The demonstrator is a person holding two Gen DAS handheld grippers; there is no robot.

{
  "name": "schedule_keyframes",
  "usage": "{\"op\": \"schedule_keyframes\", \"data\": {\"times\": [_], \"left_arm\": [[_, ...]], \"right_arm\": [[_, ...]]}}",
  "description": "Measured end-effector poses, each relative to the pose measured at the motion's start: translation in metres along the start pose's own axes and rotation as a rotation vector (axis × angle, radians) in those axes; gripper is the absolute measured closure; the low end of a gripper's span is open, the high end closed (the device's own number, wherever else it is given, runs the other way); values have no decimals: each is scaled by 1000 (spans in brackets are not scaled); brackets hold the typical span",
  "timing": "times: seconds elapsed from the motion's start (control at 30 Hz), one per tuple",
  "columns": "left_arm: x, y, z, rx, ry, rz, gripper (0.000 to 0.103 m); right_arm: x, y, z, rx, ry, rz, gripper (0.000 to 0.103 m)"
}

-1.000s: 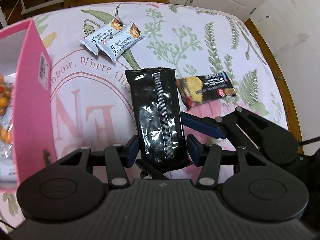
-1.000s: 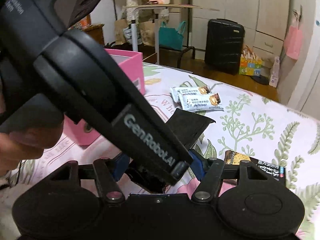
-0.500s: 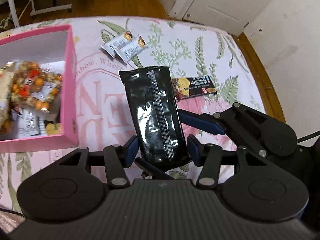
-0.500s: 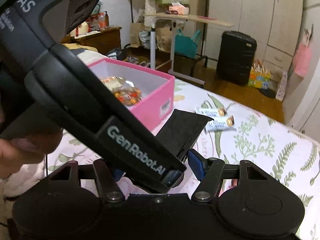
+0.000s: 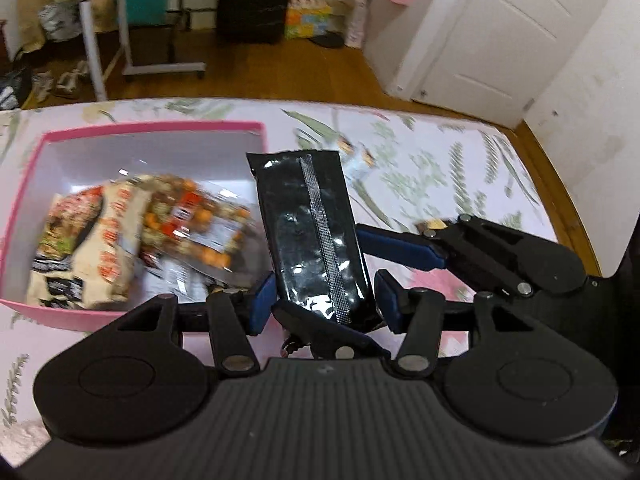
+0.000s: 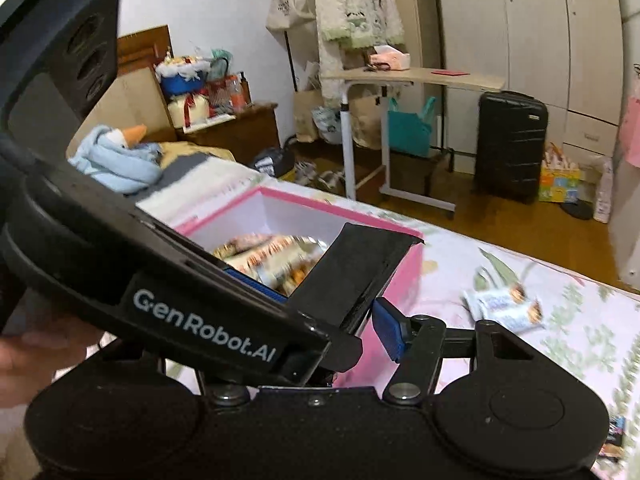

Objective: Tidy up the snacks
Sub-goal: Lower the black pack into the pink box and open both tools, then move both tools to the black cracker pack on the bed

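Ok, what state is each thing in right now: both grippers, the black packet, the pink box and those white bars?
left gripper: shut on the black packet.
right gripper: at the packet's lower end; one finger hidden, cannot tell.
black packet: held above the bedcover, by the pink box rim.
pink box: open, snack bags inside.
white bars: lying on the bedcover, outside the box.

Left wrist view sat close above the bed (image 5: 460,152), angled down and forward past its own jaws, looking into the pink box (image 5: 152,126) toward the white door (image 5: 492,28). Right wrist view sat lower, just beside the box (image 6: 400,280), facing across the room to the wardrobe (image 6: 520,32). Both shared the box, the black suitcase (image 6: 510,144) and the rolling side table (image 6: 412,76).
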State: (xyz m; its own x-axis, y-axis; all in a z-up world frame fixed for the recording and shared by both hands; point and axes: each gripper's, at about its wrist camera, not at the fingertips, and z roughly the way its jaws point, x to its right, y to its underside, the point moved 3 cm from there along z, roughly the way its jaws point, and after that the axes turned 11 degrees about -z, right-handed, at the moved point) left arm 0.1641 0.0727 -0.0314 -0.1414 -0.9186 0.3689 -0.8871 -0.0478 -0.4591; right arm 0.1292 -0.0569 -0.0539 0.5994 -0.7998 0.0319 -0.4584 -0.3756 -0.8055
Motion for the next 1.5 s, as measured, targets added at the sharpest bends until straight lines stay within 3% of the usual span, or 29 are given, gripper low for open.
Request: {"op": "schedule_keyframes", "data": {"times": [0.27,0.53,0.7,0.9,1.1,1.43,1.5], "left_arm": [[-43,-21,23,-15,-27,-65,50],[-72,-25,66,-69,-61,-125,49],[-78,-24,63,0,-119,-116,48],[-79,-24,41,36,-74,-137,46],[-58,-14,21,41,-30,-90,46],[22,0,31,-18,35,58,46],[44,2,41,-18,18,94,46]], "right_arm": [[-1,-2,43,56,-72,67,36],[-1,1,86,-28,-92,81,36],[1,2,91,-44,-71,69,36],[7,4,63,-41,-52,52,33],[26,15,14,-61,3,34,30],[102,48,-55,-151,79,131,29],[116,56,-61,-176,100,136,29]]}}
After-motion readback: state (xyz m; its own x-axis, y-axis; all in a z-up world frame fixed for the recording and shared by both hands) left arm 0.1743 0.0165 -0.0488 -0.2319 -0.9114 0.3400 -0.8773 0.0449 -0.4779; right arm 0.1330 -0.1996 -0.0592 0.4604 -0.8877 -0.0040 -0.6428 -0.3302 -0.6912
